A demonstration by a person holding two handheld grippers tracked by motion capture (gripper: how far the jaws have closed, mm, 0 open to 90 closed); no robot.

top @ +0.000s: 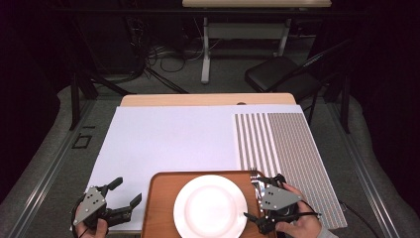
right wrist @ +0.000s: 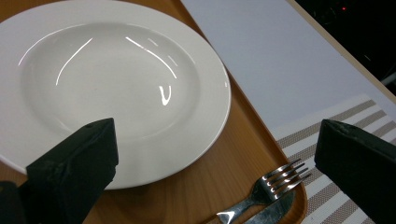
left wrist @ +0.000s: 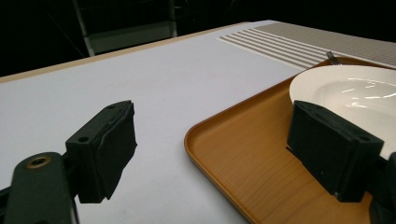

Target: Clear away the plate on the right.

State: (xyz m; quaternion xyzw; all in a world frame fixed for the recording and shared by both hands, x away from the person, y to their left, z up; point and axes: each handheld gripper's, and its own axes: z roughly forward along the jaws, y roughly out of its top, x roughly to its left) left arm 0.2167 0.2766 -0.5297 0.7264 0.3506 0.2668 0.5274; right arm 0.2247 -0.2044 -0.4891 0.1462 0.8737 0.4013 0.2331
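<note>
While the right gripper (top: pixel 257 198) hangs over the wooden tray's (top: pixel 161 198) right edge with jaws spread and empty, the fork (right wrist: pixel 268 189) lies on the tray beside a knife (right wrist: pixel 273 210), right of the white plate (top: pixel 210 207). Left gripper (top: pixel 121 193), also spread, sits left of the tray. Striped placemat (top: pixel 287 148) adjoins.

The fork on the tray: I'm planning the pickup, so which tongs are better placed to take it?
Right. The right tongs hang open just over the fork at the tray's right edge; the left tongs sit beyond the plate.
</note>
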